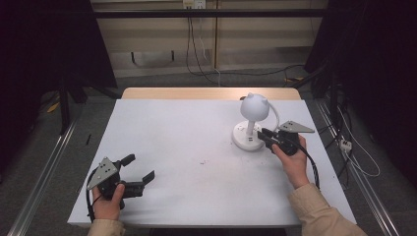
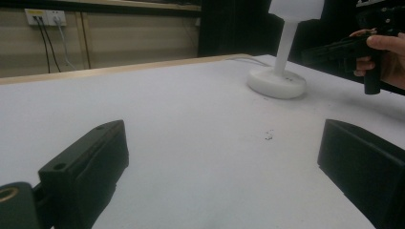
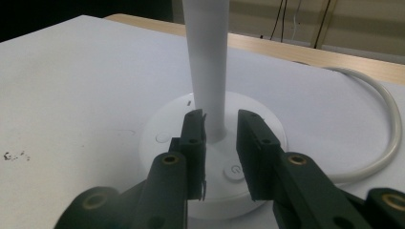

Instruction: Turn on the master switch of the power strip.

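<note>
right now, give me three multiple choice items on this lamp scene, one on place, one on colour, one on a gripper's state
1. Where does the lamp stand on the table?
A. far right part
B. near left corner
C. near middle edge

2. What colour is the lamp?
A. black
B. white
C. red

3. How do the left gripper jaws stand?
A. shut on the lamp
B. shut on nothing
C. open, nothing between

Answers:
1 A, it stands by the right gripper toward the far right.
2 B, base, stem and head are white.
3 C, bare table shows between them.

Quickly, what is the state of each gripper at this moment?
Left gripper: open, holding nothing, resting over the table.
Right gripper: jaws on either side of the lamp stem, a gap visible; not gripping it yet.
</note>
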A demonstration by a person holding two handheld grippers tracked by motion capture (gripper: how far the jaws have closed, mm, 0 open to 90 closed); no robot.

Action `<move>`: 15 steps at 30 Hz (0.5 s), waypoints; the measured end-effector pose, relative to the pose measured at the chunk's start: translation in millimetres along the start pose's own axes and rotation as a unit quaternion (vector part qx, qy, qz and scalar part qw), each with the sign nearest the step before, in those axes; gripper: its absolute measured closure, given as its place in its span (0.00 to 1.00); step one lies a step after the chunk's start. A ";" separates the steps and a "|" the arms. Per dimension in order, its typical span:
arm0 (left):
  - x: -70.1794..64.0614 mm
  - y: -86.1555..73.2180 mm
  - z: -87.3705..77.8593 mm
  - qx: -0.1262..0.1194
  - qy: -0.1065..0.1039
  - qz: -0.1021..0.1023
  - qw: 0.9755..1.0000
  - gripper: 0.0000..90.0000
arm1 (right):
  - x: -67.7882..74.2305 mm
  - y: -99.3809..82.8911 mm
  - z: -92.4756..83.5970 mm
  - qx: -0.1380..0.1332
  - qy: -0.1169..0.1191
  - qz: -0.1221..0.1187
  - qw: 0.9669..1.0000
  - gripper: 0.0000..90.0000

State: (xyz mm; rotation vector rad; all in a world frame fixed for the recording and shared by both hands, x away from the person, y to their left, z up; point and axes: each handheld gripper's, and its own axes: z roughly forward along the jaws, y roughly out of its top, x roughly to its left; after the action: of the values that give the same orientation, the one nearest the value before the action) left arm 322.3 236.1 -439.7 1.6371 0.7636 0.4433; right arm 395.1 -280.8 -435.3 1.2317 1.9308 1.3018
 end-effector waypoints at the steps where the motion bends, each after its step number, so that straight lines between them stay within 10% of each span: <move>1: 0.0 0.0 0.0 0.000 0.000 0.000 1.000 0.03 | -0.3 0.4 0.6 -0.002 0.001 0.000 1.000 0.82; 15: -0.1 0.9 1.9 0.000 0.000 0.002 1.000 0.03 | -4.4 4.2 6.7 0.014 0.002 0.008 1.000 0.89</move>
State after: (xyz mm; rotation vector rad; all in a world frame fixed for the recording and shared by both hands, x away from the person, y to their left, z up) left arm 323.7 234.6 -439.3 1.6386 0.7612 0.4465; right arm 404.1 -281.1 -434.6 1.2607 1.9513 1.2897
